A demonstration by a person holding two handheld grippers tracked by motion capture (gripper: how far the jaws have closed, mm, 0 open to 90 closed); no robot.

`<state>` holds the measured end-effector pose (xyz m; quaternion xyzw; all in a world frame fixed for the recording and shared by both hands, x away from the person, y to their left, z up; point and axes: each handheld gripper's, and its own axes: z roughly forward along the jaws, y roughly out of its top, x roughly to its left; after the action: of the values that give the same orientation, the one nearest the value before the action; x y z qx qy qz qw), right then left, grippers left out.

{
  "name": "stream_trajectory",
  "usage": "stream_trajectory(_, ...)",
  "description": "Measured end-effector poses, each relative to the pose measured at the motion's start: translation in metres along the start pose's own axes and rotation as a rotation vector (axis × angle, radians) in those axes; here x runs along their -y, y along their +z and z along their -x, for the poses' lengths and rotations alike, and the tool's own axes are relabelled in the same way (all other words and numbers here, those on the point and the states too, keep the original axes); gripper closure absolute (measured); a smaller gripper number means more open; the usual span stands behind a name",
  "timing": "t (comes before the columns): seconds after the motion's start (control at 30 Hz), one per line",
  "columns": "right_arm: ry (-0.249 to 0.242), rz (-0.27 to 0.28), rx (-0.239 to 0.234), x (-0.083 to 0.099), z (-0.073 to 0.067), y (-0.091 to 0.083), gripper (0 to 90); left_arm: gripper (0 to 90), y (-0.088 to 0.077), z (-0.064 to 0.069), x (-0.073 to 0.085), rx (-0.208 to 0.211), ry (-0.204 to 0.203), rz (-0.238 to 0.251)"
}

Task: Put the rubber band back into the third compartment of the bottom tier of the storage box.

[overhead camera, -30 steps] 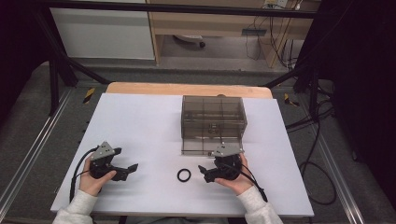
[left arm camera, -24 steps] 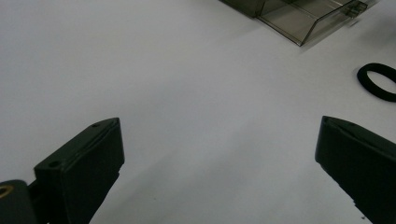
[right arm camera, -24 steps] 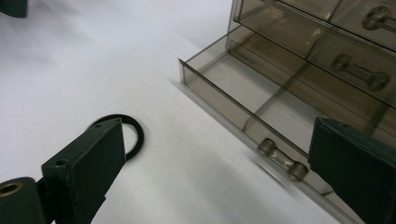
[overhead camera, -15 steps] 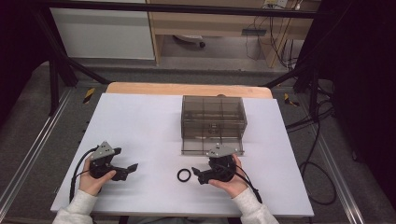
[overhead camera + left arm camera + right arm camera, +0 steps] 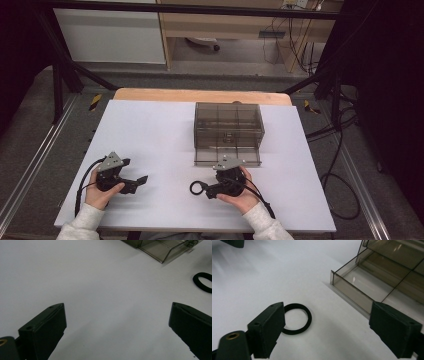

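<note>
The right gripper (image 5: 325,331) sits low over the white table (image 5: 160,130) with its jaws spread wide and holding nothing; a black ring (image 5: 295,318) lies flat just ahead of its left jaw, partly behind that jaw's tip. Farther ahead and to its right stands a smoky clear compartment box (image 5: 387,272). The left gripper (image 5: 117,327), well apart, is likewise wide open and empty, the ring (image 5: 203,282) far off to its right.

Right claw (image 5: 327,327) jaws wide apart; black ring (image 5: 296,318) beside left jaw, smoked box (image 5: 387,272) beyond.
</note>
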<state>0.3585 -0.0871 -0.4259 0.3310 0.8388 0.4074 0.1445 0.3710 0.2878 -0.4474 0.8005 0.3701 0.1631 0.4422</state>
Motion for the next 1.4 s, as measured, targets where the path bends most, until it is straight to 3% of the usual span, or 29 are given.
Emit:
stream_trajectory(0.2,0.034,-0.017,-0.065,0.0,0.001,0.006,22.1,0.9,0.0,0.0,0.0,-0.003,0.001,-0.003)
stream_trajectory(0.3,0.051,-0.019,-0.075,0.0,0.002,0.009,25.4,0.9,0.0,0.0,0.0,-0.004,-0.001,-0.001)
stream_trajectory(1.4,0.04,-0.139,-0.114,-0.001,0.0,0.031,64.0,0.9,0.0,0.0,0.0,-0.008,0.002,-0.003)
